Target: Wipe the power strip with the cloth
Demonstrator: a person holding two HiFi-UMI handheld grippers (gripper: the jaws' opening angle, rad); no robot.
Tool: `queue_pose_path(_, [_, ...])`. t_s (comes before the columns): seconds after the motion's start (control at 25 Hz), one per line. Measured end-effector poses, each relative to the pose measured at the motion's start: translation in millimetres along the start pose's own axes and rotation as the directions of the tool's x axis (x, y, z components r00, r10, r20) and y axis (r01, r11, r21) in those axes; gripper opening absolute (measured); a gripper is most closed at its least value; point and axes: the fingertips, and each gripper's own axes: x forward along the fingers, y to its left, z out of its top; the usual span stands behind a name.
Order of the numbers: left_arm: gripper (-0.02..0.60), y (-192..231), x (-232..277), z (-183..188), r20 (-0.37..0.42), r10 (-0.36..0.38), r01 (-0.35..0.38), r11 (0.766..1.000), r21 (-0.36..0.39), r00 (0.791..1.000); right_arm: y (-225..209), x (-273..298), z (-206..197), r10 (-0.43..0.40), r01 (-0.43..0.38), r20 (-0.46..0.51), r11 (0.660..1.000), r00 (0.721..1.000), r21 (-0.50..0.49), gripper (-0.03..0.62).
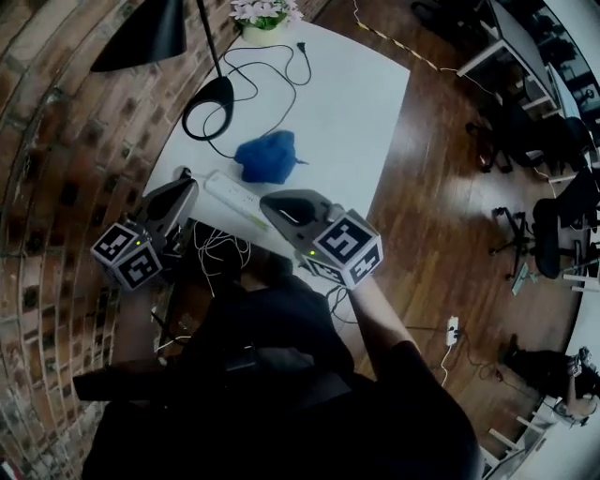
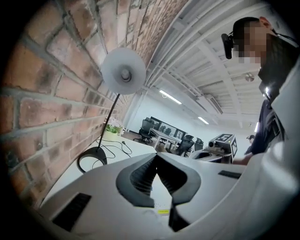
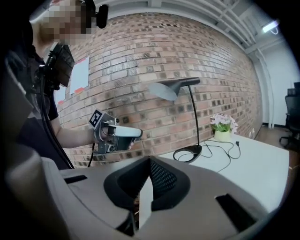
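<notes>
A crumpled blue cloth (image 1: 267, 157) lies in the middle of the white table (image 1: 356, 103). Just in front of it, near the table's near edge, lies the white power strip (image 1: 232, 194), its cable running off to the left. My left gripper (image 1: 186, 186) hovers at the strip's left end, shut and holding nothing (image 2: 157, 158). My right gripper (image 1: 272, 206) hangs over the strip's right end, also shut and holding nothing (image 3: 150, 163). In each gripper view the gripper's own body hides both strip and cloth. The right gripper view shows the left gripper (image 3: 115, 133) in front of the brick wall.
A black desk lamp with a round base (image 1: 208, 98) and dark shade (image 1: 141, 37) stands at the back left, its cord (image 1: 272, 66) looping over the table. A flower pot (image 1: 265, 17) sits at the far edge. A brick wall (image 1: 56, 141) runs along the left, with office chairs (image 1: 553, 216) to the right.
</notes>
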Motion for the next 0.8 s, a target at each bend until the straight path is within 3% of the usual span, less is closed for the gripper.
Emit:
queue_pose_path(0.12, [-0.011, 14.0, 11.5, -7.3, -0.033, -0.075, 0.074, 0.997, -0.024, 0.997, -13.4, 6.5, -3.4, -0.108, 0.109, -0.031, 0.994, 0.994, 0.019, -0.014])
queue_pose_path(0.28, [-0.011, 32.0, 14.3, -16.7, -0.093, -0.114, 0.115, 0.993, 0.005, 0.989, -21.2, 13.6, -2.5, -0.203, 0.205, -0.047, 0.978, 0.978, 0.040, -0.014])
queue_pose_path(0.48, [-0.011, 46.8, 42.6, -41.6, -0.187, -0.165, 0.177, 0.983, 0.045, 0.968, -55.3, 10.3, -21.0, -0.375, 0.382, -0.098, 0.921, 0.922, 0.075, -0.012])
queue_pose_path(0.56, [-0.011, 53.1, 54.9, -56.7, -0.232, -0.164, 0.184, 0.981, 0.065, 0.959, -71.9, 12.9, -26.3, -0.420, 0.428, -0.113, 0.903, 0.900, 0.050, 0.028])
queue_pose_path(0.68, [-0.011, 60.6, 69.4, -79.3, -0.304, -0.149, 0.183, 0.979, 0.086, 0.941, -91.5, 20.3, -35.0, -0.458, 0.465, -0.137, 0.885, 0.879, 0.026, 0.032])
queue_pose_path(0.72, [-0.011, 63.4, 73.2, -84.5, -0.325, -0.141, 0.178, 0.980, 0.087, 0.935, -97.2, 24.7, -39.0, -0.457, 0.467, -0.148, 0.884, 0.877, 0.035, 0.051])
queue_pose_path(0.8, [-0.011, 72.2, 80.1, -93.0, -0.357, -0.115, 0.157, 0.983, 0.092, 0.927, -108.6, 36.6, -49.9, -0.438, 0.456, -0.186, 0.888, 0.880, 0.066, 0.203])
